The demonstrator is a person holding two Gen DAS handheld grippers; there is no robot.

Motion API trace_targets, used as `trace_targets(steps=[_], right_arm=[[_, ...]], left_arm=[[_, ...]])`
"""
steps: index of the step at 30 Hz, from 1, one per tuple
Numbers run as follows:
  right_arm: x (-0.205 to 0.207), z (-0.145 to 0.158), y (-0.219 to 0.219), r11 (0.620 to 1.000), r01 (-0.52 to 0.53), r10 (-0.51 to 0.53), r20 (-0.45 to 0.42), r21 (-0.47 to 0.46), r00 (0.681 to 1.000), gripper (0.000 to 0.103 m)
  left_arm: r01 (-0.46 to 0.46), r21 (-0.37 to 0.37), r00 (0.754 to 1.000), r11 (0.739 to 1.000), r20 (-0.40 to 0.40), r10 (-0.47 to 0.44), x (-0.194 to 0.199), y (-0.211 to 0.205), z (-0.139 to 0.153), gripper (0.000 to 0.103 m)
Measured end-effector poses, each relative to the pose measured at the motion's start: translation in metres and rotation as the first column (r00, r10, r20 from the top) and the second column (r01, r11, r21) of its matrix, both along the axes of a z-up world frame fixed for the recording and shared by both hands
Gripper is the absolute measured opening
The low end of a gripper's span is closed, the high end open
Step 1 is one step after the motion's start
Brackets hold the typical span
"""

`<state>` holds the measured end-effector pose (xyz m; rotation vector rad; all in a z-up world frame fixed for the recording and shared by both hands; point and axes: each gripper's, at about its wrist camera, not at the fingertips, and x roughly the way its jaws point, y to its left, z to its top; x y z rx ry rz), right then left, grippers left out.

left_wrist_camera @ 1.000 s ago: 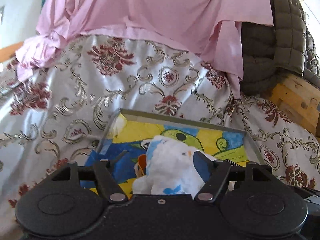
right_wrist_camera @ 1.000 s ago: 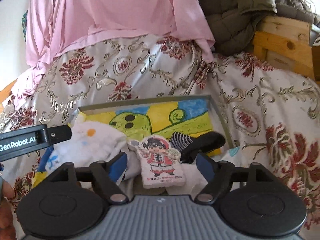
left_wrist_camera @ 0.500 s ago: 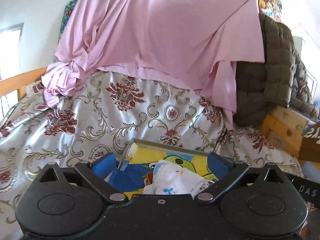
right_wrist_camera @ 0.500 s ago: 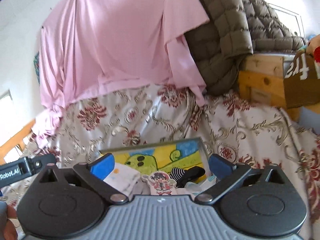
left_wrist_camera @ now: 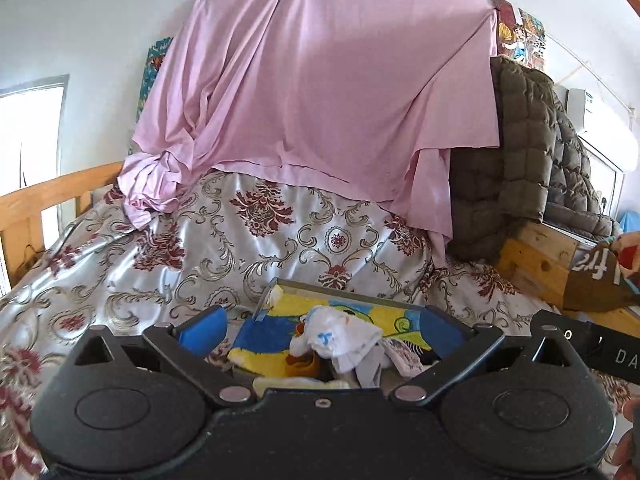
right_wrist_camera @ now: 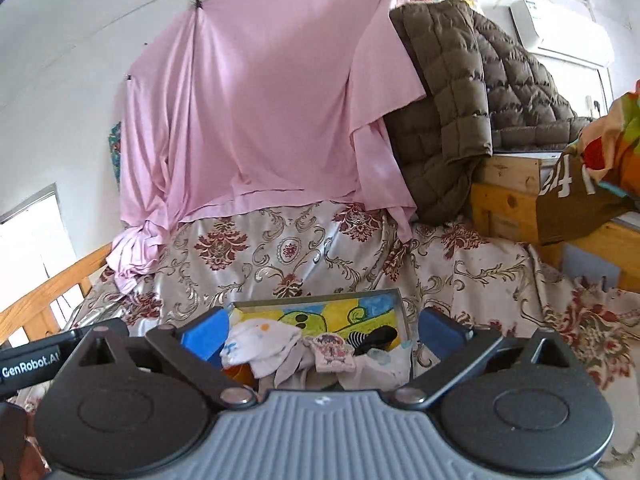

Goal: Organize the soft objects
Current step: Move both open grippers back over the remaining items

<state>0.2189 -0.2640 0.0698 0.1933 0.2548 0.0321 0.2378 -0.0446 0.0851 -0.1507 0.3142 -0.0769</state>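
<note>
1. The soft objects lie heaped in a shallow grey-rimmed tray with a yellow, blue and green cartoon lining (left_wrist_camera: 344,286), which sits on the bed's silvery floral bedspread with dark red medallions (left_wrist_camera: 160,256).
2. On top is a crumpled white cloth with small blue and orange prints (left_wrist_camera: 336,338). Beside it lie a small flat plush printed with a cartoon child (right_wrist_camera: 331,351) and a black-and-white striped sock (right_wrist_camera: 366,338).
3. The left tool (left_wrist_camera: 320,330) is spread wide and holds nothing; it hangs above the near side of the tray.
4. The right tool (right_wrist_camera: 320,330) is likewise wide and empty, and is also clear of the heap.
5. Judged from this, the collecting looks largely done, since no loose soft item shows on the bedspread. What may remain is tidying the heap, which spills toward the tray's near edge.
6. The tray's rim is low, so reaching in from above looks easy. Open bedspread lies to the left and behind, while a wooden frame (right_wrist_camera: 508,196) and an olive quilted jacket (right_wrist_camera: 452,92) crowd the right side.
7. The two tools are close together, so they could collide.
</note>
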Motion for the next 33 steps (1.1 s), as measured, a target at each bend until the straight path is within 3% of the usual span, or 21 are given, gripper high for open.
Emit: trace_targets(steps=[17,27,33], right_arm=[[-0.104,-0.035,0.0,0.999,-0.027,0.027,0.02,0.027,0.999,0.103],[-0.128,-0.053,0.012,0.999,-0.039,0.039,-0.08,-0.001,0.996,0.103],[-0.122,-0.063,0.019,0.999,-0.046,0.041,-0.182,-0.026,0.982,0.103]], left_arm=[[-0.041,0.044,0.999,0.998,-0.015,0.041,-0.114,0.013,-0.021,0.102],[-0.051,0.057,0.995,0.997,-0.078,0.056,-0.15,0.026,-0.058,0.102],[-0.039,0.073,0.989,0.997,-0.14,0.049,-0.157,0.032,-0.081,0.102]])
